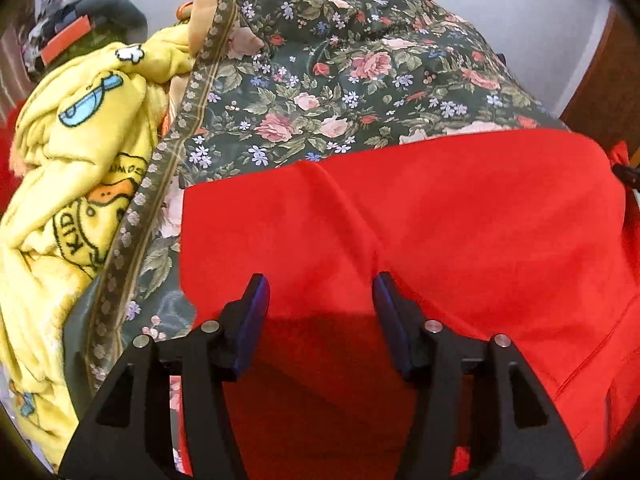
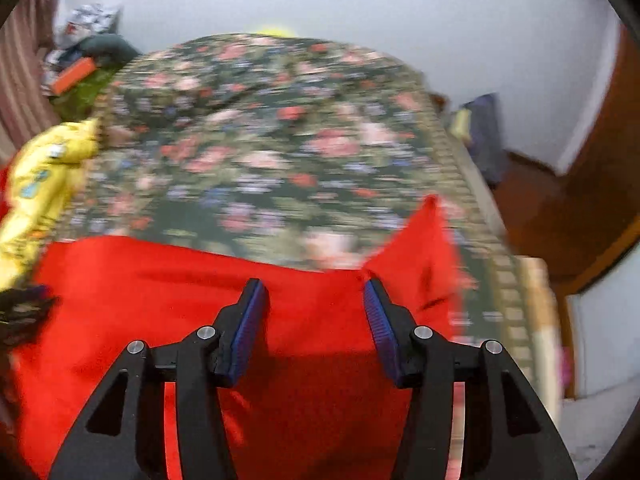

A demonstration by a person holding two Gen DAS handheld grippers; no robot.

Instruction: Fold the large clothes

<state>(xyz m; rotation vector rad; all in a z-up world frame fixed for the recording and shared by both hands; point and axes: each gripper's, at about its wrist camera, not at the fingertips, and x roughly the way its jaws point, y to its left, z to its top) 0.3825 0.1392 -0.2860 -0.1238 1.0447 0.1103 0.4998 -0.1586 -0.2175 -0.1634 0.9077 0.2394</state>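
Observation:
A large red garment [image 1: 460, 216] lies spread on a bed with a dark green floral cover [image 1: 340, 80]. In the left wrist view my left gripper [image 1: 320, 280] hovers over the red cloth near its left edge, jaws apart, with only flat fabric below them. In the blurred right wrist view my right gripper [image 2: 314, 284] stands open over the same red garment [image 2: 160, 288]. A pointed corner of the cloth [image 2: 424, 240] rises just beyond its right finger. Neither gripper pinches any fabric.
A yellow cartoon-print blanket [image 1: 72, 184] is heaped along the bed's left side. Bags and an orange strap [image 1: 66, 38] sit at the far left corner. Beyond the bed is a white wall [image 2: 360, 8]. A brown wooden door [image 2: 600, 184] stands to the right.

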